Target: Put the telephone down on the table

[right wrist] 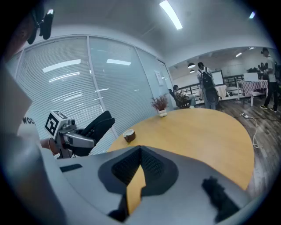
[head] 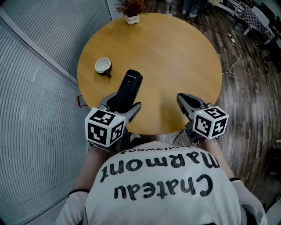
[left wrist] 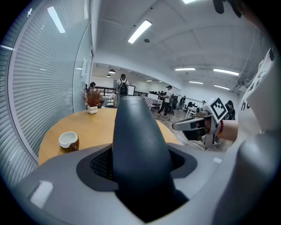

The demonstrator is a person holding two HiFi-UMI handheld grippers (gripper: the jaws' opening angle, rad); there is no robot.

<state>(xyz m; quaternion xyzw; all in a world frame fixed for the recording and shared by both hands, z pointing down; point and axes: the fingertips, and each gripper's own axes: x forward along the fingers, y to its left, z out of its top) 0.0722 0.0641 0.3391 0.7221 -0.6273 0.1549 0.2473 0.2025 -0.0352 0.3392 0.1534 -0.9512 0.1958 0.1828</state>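
The person's shirt (head: 162, 180) reads "Chateau Marmont"; the print on the telephone handset (head: 128, 88) is too small to read. The left gripper (head: 121, 106) clamps its partly spread jaws on the handset's near end. Its long axis points ahead and upward over the round table (head: 175, 57), while the right gripper (head: 186, 102), off to the right, has its jaws together on nothing.

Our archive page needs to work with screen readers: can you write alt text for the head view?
Seen from above, the left gripper clamps a black telephone over the near edge of a round wooden table. The right gripper, shut and empty, is beside it; a cup and a small potted plant stand farther back.
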